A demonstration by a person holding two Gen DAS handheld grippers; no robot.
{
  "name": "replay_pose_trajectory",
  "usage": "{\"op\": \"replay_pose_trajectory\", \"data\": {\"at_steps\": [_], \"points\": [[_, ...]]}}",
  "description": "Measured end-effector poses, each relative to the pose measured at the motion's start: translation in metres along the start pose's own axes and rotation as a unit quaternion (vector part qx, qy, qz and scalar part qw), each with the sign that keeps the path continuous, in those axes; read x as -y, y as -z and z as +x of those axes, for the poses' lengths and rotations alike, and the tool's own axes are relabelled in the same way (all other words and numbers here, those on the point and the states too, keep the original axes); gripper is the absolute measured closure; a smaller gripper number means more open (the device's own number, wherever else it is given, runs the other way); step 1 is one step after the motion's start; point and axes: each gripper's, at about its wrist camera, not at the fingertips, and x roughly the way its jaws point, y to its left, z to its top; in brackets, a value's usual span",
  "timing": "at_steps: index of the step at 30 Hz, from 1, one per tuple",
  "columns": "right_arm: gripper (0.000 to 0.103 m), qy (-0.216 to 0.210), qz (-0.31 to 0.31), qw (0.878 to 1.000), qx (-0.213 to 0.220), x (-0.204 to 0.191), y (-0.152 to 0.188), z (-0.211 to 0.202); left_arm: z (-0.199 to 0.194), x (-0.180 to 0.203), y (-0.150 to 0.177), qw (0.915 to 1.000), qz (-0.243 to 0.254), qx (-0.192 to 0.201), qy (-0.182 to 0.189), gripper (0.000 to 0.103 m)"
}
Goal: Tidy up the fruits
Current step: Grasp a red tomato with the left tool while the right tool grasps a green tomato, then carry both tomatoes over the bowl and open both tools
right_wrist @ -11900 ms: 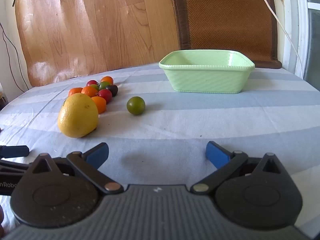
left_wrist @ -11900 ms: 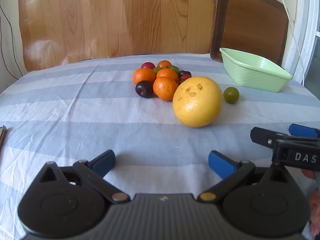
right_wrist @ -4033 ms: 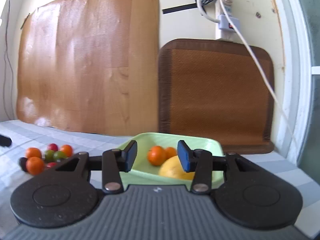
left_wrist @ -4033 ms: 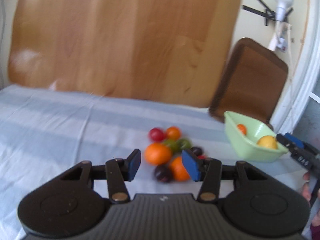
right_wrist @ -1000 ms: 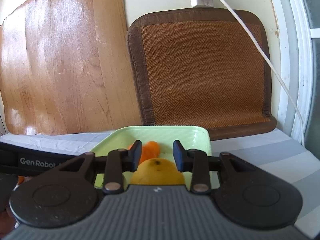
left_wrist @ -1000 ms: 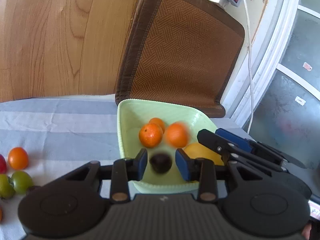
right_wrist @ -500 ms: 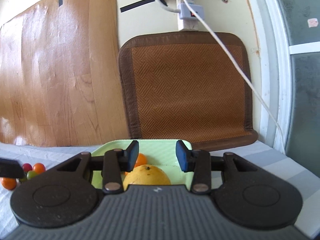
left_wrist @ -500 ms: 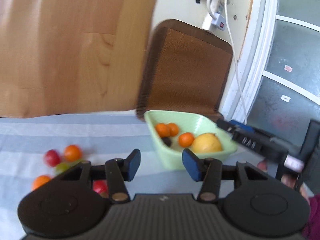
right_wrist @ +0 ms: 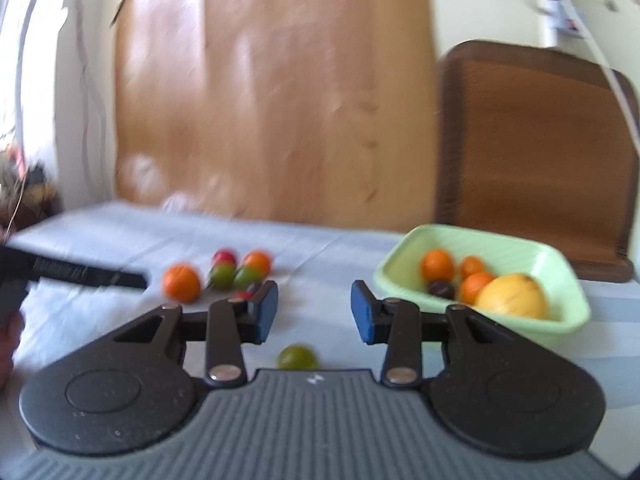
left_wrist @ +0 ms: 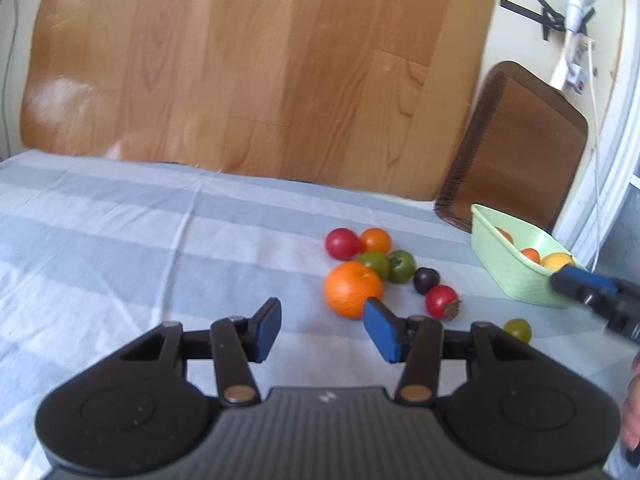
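Observation:
A cluster of loose fruit lies on the striped cloth: a big orange (left_wrist: 353, 288), a red tomato (left_wrist: 342, 243), a small orange one (left_wrist: 375, 240), two green ones (left_wrist: 387, 266), a dark plum (left_wrist: 426, 280) and a red one (left_wrist: 441, 302). A lone green fruit (left_wrist: 517, 329) lies nearer the bowl. The green bowl (right_wrist: 568, 322) holds oranges, a dark plum and a yellow grapefruit (right_wrist: 512, 296). My left gripper (left_wrist: 322, 330) is open and empty, just short of the big orange. My right gripper (right_wrist: 313, 312) is open and empty above the lone green fruit (right_wrist: 297, 357).
A brown woven chair back (left_wrist: 516, 148) stands behind the bowl. A wooden panel (left_wrist: 248, 68) leans on the wall behind the table. A white cable (left_wrist: 596, 128) hangs at the far right. The right gripper shows in the left wrist view (left_wrist: 596, 292) beside the bowl.
My left gripper has swung left from the bowl to the loose fruit cluster. My right gripper has pulled back and turned left, bringing the lone green fruit under it. Both jaws have opened wider.

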Motion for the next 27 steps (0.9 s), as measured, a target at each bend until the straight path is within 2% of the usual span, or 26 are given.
{"op": "replay_pose_trajectory", "data": {"at_steps": [3, 9, 11, 13, 14, 15, 16, 17, 19, 21, 23, 27], "points": [[0.060, 0.010, -0.018, 0.999, -0.028, -0.004, 0.003, 0.008, 0.002, 0.013, 0.001, 0.9996, 0.021, -0.002, 0.017, 0.057], [0.060, -0.001, 0.025, 0.995, -0.092, 0.009, 0.009, 0.024, 0.025, 0.062, -0.006, 0.9949, 0.081, -0.010, 0.060, 0.057], [0.064, -0.006, 0.031, 0.995, -0.100, 0.010, 0.010, 0.026, 0.038, 0.077, -0.006, 0.9928, 0.102, -0.017, 0.059, 0.057], [0.073, -0.014, 0.037, 0.995, -0.097, 0.011, 0.011, 0.023, 0.053, 0.086, -0.006, 0.9917, 0.114, -0.031, 0.051, 0.057], [0.073, -0.015, 0.042, 0.994, -0.095, 0.013, 0.011, 0.024, 0.060, 0.089, -0.005, 0.9914, 0.115, -0.042, 0.045, 0.057], [0.073, -0.014, 0.047, 0.995, -0.091, 0.015, 0.010, 0.022, 0.067, 0.090, -0.005, 0.9909, 0.113, -0.060, 0.040, 0.061], [0.073, -0.014, 0.055, 0.995, -0.081, 0.017, 0.010, 0.019, 0.071, 0.089, -0.005, 0.9908, 0.107, -0.072, 0.042, 0.072], [0.073, -0.017, 0.062, 0.996, -0.066, 0.020, 0.010, 0.015, 0.069, 0.088, -0.005, 0.9914, 0.105, -0.066, 0.042, 0.075], [0.073, -0.002, 0.058, 0.998, -0.019, 0.023, 0.007, 0.005, 0.065, 0.088, -0.004, 0.9908, 0.102, -0.068, 0.057, 0.075], [0.073, 0.034, 0.048, 0.998, 0.025, 0.026, 0.002, -0.004, 0.060, 0.092, -0.003, 0.9901, 0.102, -0.069, 0.068, 0.075], [0.073, 0.054, 0.059, 0.996, 0.041, 0.039, -0.005, -0.005, 0.056, 0.098, -0.009, 0.9893, 0.097, -0.061, 0.091, 0.075], [0.073, 0.105, 0.063, 0.992, 0.044, 0.068, -0.014, 0.001, 0.058, 0.117, -0.038, 0.9869, 0.083, -0.040, 0.132, 0.075]]}}
